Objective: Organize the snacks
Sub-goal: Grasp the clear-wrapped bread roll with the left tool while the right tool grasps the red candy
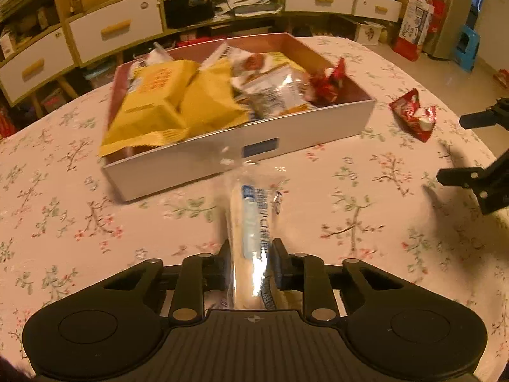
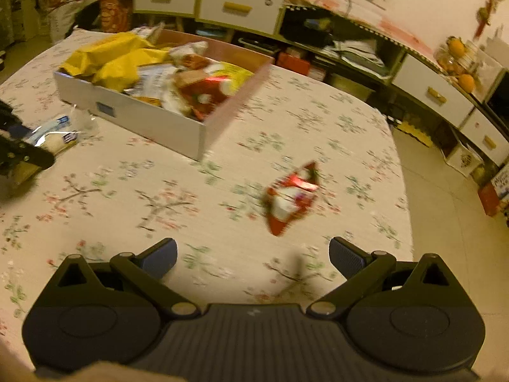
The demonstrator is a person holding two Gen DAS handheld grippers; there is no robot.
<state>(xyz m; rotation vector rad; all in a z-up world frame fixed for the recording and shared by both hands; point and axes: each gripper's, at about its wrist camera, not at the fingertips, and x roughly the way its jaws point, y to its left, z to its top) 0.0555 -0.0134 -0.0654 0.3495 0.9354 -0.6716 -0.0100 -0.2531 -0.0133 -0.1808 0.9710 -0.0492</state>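
Observation:
My left gripper (image 1: pixel 249 254) is shut on a clear-wrapped snack with a blue label (image 1: pixel 251 219), which sticks out forward towards the white box (image 1: pixel 241 156). That box holds yellow bags (image 1: pixel 165 102), a clear packet and a red wrapper. The same wrapped snack (image 2: pixel 54 133) shows at the left edge of the right wrist view, in front of the box (image 2: pixel 149 121). A red and white snack packet (image 2: pixel 291 199) lies on the floral tablecloth just ahead of my right gripper (image 2: pixel 253 256), which stands open with nothing between its fingers. The left wrist view shows this red packet (image 1: pixel 413 113) right of the box.
The floral tablecloth (image 1: pixel 95 222) covers a rounded table whose edge drops to the floor at the right (image 2: pixel 410 222). Low cabinets with white drawers (image 1: pixel 117 28) line the wall behind. The right gripper's black fingers (image 1: pixel 467 178) show at the right edge.

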